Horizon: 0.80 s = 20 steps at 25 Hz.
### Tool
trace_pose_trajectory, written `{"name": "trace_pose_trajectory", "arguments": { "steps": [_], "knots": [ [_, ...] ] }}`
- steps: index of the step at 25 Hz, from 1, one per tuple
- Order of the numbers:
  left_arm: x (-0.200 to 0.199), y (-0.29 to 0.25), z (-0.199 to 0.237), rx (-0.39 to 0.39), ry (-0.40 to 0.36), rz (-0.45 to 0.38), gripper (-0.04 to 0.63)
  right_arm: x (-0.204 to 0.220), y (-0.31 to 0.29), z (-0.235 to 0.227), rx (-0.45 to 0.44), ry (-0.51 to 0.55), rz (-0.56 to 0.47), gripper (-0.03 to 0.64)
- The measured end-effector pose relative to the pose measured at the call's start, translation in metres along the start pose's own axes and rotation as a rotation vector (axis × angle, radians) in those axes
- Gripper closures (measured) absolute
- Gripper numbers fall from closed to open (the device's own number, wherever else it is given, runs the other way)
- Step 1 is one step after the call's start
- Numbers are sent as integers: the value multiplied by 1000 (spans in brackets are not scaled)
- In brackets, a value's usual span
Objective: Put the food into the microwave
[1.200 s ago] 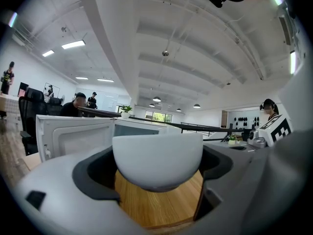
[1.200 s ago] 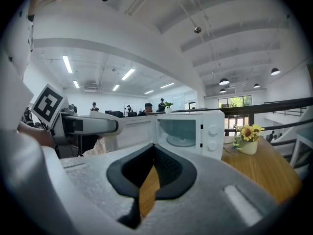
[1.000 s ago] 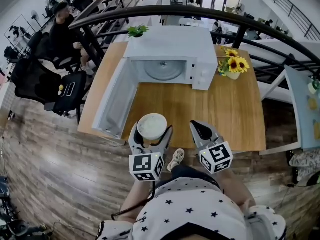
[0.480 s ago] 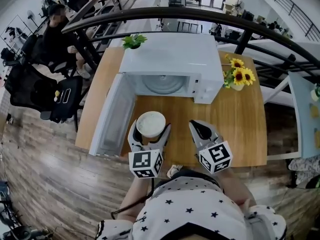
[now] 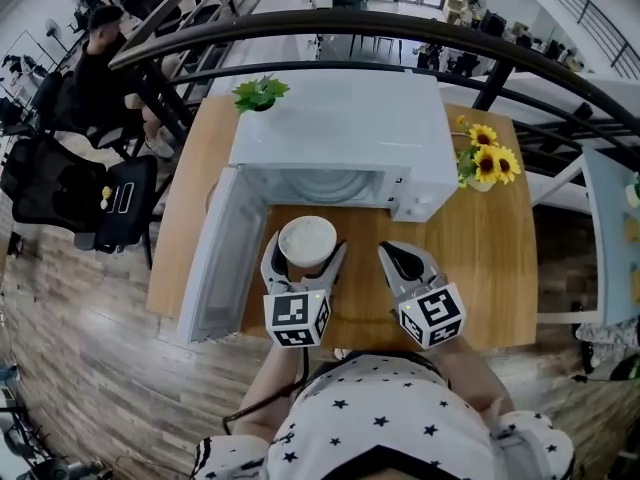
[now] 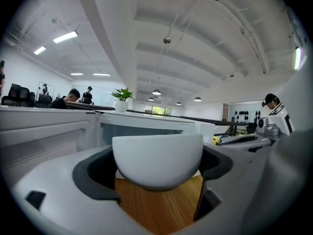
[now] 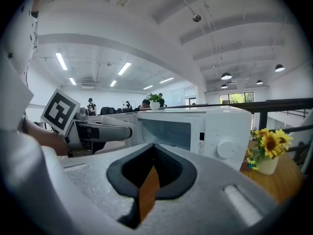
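Observation:
A white bowl of pale food (image 5: 307,241) hangs above the wooden table (image 5: 470,238), held by my left gripper (image 5: 305,258), which is shut on its sides. In the left gripper view the bowl (image 6: 157,158) fills the space between the jaws. The white microwave (image 5: 345,133) stands just beyond it with its door (image 5: 218,253) swung open to the left and the glass turntable (image 5: 335,181) partly showing inside. My right gripper (image 5: 398,259) is to the right of the bowl, shut and holding nothing. The right gripper view shows the microwave (image 7: 195,129) ahead.
A vase of sunflowers (image 5: 487,163) stands right of the microwave, and a small green plant (image 5: 258,93) at its back left. A black railing (image 5: 330,30) runs behind the table. People sit at desks at the far left (image 5: 95,58). Wooden floor lies below the table's front edge.
The view has come closer to the microwave. My left gripper has carried the bowl forward toward the open cavity. My right gripper has kept its place beside it.

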State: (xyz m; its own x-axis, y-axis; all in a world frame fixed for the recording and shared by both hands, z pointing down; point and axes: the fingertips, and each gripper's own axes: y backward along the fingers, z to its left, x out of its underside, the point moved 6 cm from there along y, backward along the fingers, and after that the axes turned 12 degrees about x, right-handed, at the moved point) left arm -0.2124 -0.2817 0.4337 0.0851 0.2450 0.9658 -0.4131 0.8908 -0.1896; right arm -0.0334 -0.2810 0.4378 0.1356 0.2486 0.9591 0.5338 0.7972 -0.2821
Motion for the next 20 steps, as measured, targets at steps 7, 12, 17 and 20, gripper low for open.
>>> {"name": "trace_pose_trajectory", "arguments": {
  "steps": [7, 12, 17, 20],
  "knots": [
    [8, -41, 16, 19, -15, 21, 91, 8, -20, -11, 11, -11, 26, 612],
    [16, -67, 28, 17, -12, 35, 91, 14, -32, -16, 9, -16, 43, 612],
    [25, -91, 36, 19, -17, 53, 91, 21, -39, -22, 9, -22, 67, 612],
    [30, -105, 41, 17, -25, 66, 91, 24, -43, -26, 6, -25, 82, 612]
  ]
}}
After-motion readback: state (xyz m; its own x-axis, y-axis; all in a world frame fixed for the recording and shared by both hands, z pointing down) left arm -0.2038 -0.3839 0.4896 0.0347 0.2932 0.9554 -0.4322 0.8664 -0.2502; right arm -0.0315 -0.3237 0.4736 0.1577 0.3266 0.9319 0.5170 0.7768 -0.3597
